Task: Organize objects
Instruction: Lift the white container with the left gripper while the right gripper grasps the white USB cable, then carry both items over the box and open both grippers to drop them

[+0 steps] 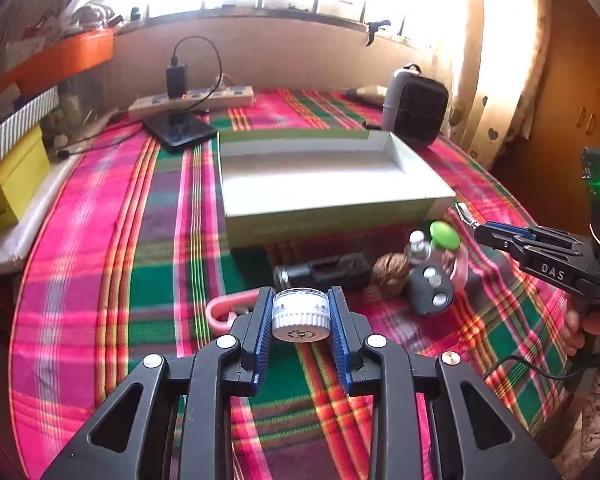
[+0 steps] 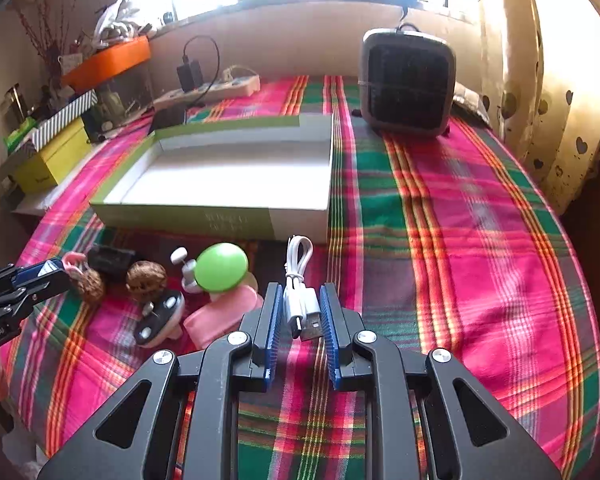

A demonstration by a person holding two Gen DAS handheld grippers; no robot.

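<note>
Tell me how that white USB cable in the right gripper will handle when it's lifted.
The cable is probably floppy: its loop lies slack ahead of the right gripper. It looks light, a short thin bundle. The pads press near the plugs, so the free loop may droop or swing; the smooth sheath might slip a little.

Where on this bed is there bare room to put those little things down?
The shallow box is bare inside. Open plaid blanket runs right of it, below the fan heater. Crowded: the strip in front of the box, with walnuts and green-capped toy.
</note>
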